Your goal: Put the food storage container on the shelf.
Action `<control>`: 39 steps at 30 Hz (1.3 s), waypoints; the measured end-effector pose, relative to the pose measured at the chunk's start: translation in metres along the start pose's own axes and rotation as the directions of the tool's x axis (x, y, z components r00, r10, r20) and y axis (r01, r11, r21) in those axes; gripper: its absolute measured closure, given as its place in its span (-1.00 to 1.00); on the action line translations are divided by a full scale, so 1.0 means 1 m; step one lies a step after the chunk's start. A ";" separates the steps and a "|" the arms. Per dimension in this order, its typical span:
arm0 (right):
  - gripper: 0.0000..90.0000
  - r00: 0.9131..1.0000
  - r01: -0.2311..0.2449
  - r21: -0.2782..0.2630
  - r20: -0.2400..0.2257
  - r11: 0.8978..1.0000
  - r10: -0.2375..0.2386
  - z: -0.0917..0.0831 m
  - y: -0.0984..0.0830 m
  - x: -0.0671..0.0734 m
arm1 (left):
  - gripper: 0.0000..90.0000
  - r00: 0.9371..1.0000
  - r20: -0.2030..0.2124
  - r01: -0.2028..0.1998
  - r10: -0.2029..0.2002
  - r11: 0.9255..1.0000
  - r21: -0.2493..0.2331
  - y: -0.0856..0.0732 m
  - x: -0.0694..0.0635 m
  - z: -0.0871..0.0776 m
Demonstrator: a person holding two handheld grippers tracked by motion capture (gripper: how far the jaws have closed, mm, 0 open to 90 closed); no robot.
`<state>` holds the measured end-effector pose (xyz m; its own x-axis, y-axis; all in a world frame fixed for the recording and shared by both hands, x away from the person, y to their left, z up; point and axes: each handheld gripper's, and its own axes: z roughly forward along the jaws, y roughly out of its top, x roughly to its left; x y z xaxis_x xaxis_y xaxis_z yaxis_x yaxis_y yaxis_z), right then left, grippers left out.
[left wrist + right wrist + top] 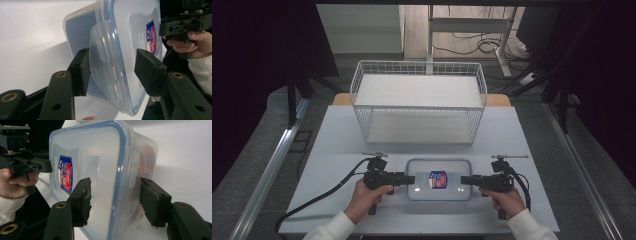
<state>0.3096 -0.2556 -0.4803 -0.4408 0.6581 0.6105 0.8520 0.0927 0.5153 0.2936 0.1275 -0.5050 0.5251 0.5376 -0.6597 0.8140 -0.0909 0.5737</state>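
You can't read the label [438, 179] on the box [439, 196] between your two grippers; its print is too small. At the left gripper [113, 68], the box runs off the top edge. At the right gripper [115, 200], its far jaw's pad is hidden behind the box wall.

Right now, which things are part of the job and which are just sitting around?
Part of the job:
- plastic box with a blue-rimmed lid
- left gripper, at the box's left end
- right gripper, at its right end

Just sitting around:
- white wire basket, behind the box on the table
- white desk frame and cables on the floor beyond
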 end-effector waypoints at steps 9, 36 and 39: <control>0.02 1.000 -0.018 -0.004 0.014 1.000 0.018 -0.003 -0.003 0.004 | 0.10 1.000 0.005 0.002 -0.002 1.000 0.002 0.000 -0.002 -0.002; 0.02 0.999 0.039 -0.042 -0.004 0.998 -0.039 0.015 0.036 0.014 | 0.13 0.999 -0.018 -0.031 0.031 0.999 -0.031 0.030 0.013 -0.024; 0.03 0.999 0.044 -0.051 -0.004 0.998 -0.044 0.020 0.045 0.015 | 0.13 0.999 -0.024 -0.032 0.032 0.999 -0.033 0.043 0.023 -0.029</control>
<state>0.3474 -0.2267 -0.4603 -0.4790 0.6505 0.5894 0.8163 0.0833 0.5715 0.3338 0.1604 -0.4815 0.5442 0.5549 -0.6293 0.7878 -0.0802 0.6107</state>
